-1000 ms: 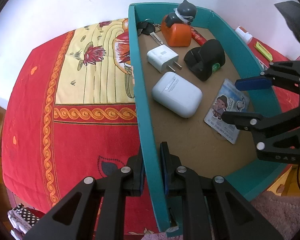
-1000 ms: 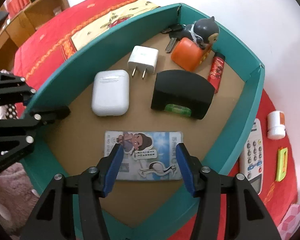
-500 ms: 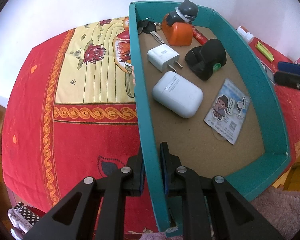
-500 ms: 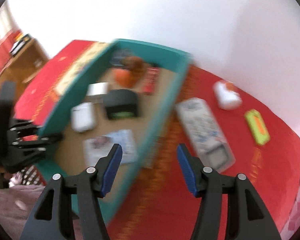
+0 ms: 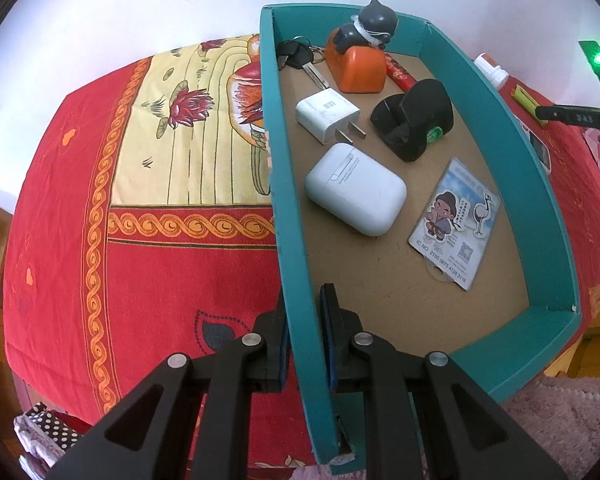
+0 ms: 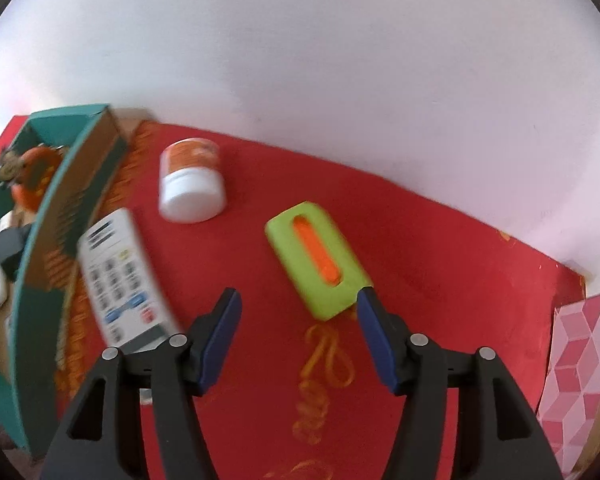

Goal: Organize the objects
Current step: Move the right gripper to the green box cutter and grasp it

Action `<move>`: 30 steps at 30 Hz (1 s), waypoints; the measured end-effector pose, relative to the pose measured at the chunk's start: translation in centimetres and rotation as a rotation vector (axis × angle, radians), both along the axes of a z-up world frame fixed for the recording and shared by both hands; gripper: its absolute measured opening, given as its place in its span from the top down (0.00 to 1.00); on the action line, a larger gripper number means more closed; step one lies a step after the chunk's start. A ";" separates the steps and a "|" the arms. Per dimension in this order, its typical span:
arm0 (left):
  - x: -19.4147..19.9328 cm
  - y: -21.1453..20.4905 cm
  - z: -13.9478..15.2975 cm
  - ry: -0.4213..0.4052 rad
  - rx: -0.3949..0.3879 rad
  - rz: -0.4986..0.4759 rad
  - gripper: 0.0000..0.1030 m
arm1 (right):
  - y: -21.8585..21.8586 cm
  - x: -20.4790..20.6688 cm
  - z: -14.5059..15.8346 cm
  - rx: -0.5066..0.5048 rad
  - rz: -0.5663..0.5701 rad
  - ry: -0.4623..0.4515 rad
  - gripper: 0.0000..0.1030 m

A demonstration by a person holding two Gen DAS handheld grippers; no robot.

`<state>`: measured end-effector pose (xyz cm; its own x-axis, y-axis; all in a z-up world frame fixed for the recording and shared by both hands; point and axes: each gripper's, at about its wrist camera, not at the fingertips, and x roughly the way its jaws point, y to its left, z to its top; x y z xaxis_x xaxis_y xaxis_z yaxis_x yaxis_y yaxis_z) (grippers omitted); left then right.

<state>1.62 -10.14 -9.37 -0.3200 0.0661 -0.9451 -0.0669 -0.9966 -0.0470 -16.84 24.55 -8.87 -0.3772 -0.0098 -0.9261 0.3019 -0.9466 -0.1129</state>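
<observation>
Two black tongs were at work. The left tongs [image 5: 303, 340] were clamped on the near side wall of the teal cardboard box [image 5: 290, 208]. The right tongs [image 6: 298, 332] were opening with nothing between them, above the red cloth bench [image 6: 440, 280]. A lime-green flat case with an orange slot [image 6: 318, 260] lay just ahead, a white keypad remote [image 6: 120, 276] to their left.

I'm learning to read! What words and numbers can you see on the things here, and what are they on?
"IC NO. 2150 0875 4128 3118": on the cartoon card in the teal box.
"DAS": on the right hand-held gripper, as the left wrist view shows it.
White earbud case: print too small.
Calculator keys: blurred.
</observation>
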 end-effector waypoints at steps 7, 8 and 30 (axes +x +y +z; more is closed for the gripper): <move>-0.1 0.0 0.0 -0.005 -0.001 0.006 0.88 | 0.4 -2.3 -1.0 0.006 0.022 -0.025 0.39; -0.1 0.0 0.0 -0.005 -0.001 0.008 0.88 | 0.4 -2.6 -1.1 0.006 0.026 -0.031 0.39; -0.1 -0.5 0.0 -0.001 0.000 0.013 0.88 | 0.8 -1.9 -0.1 -0.071 -0.048 -0.026 0.61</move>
